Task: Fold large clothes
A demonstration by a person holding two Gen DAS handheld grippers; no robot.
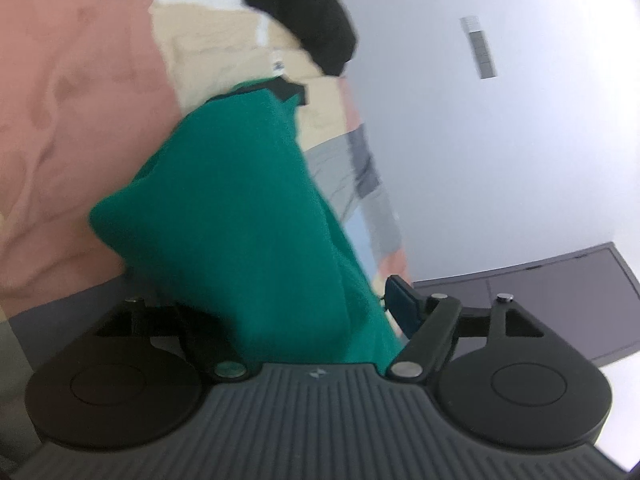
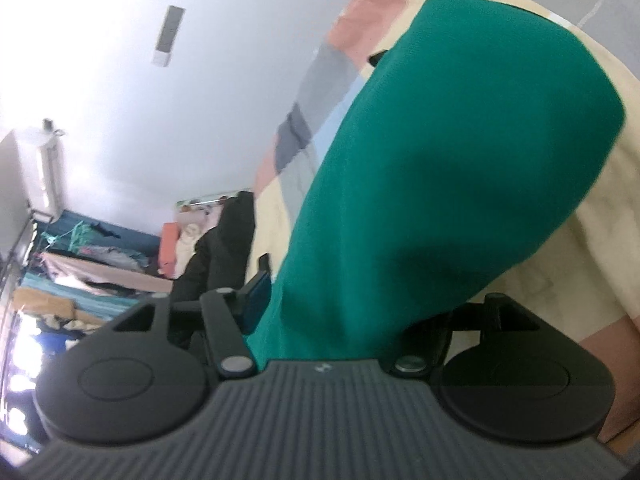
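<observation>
A green garment (image 1: 240, 216) fills the middle of the left wrist view, bunched and draped between the jaws of my left gripper (image 1: 280, 300). Its jaws stand wide. The right finger (image 1: 404, 308) shows just beside the cloth, and the left finger is hidden under it. In the right wrist view the same green garment (image 2: 440, 168) hangs through my right gripper (image 2: 376, 292), whose jaws also stand wide. Its left finger (image 2: 256, 300) lies at the cloth's edge, while the cloth covers the right finger. Neither pair of pads visibly presses the cloth.
Under the garment lies a patchwork bedspread (image 1: 72, 120) of pink, cream, grey and blue patches. A black garment (image 1: 308, 12) sits at its far end. A dark screen (image 1: 540, 304) and a white wall stand to the right. Heaped clothes (image 2: 100, 268) and an air conditioner (image 2: 44, 168) are off left.
</observation>
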